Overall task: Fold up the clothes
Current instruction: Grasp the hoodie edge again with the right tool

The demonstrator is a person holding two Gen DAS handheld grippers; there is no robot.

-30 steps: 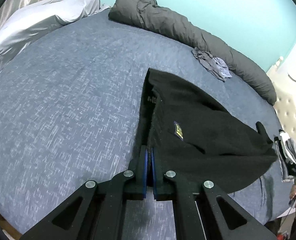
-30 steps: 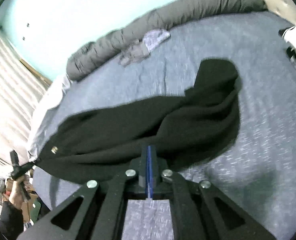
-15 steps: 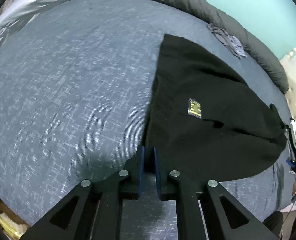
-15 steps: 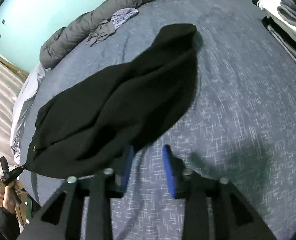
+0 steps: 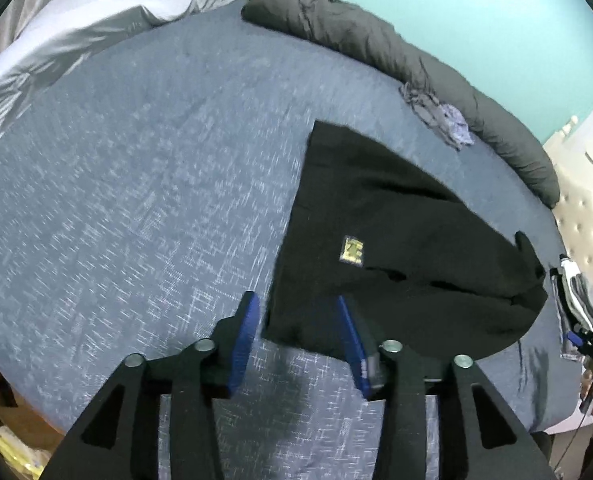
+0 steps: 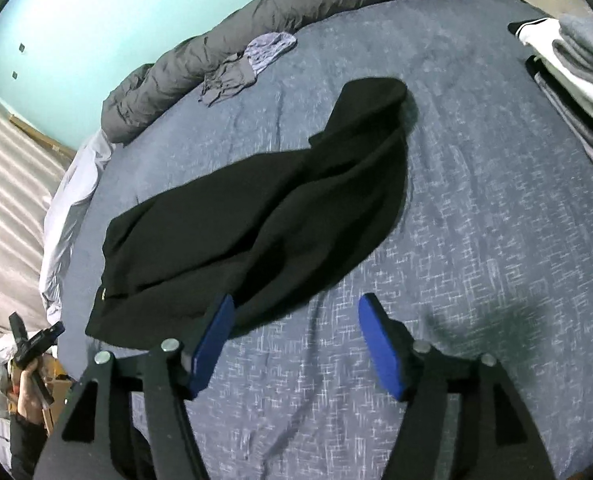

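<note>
A black garment with a small yellow label lies spread on the blue bed. My left gripper is open, its blue pads on either side of the garment's near corner, holding nothing. In the right wrist view the same black garment lies folded over, a sleeve reaching away. My right gripper is open and empty; its left pad is at the garment's near edge.
A rolled grey duvet lies along the far side of the bed, with a small crumpled grey-blue garment beside it. A pale sheet is bunched at the far left. Folded clothes are stacked at the right, by the tufted headboard.
Both grippers have let go of the black garment and opened. It has dropped flat on the bed. The right one opened first, then the left.
</note>
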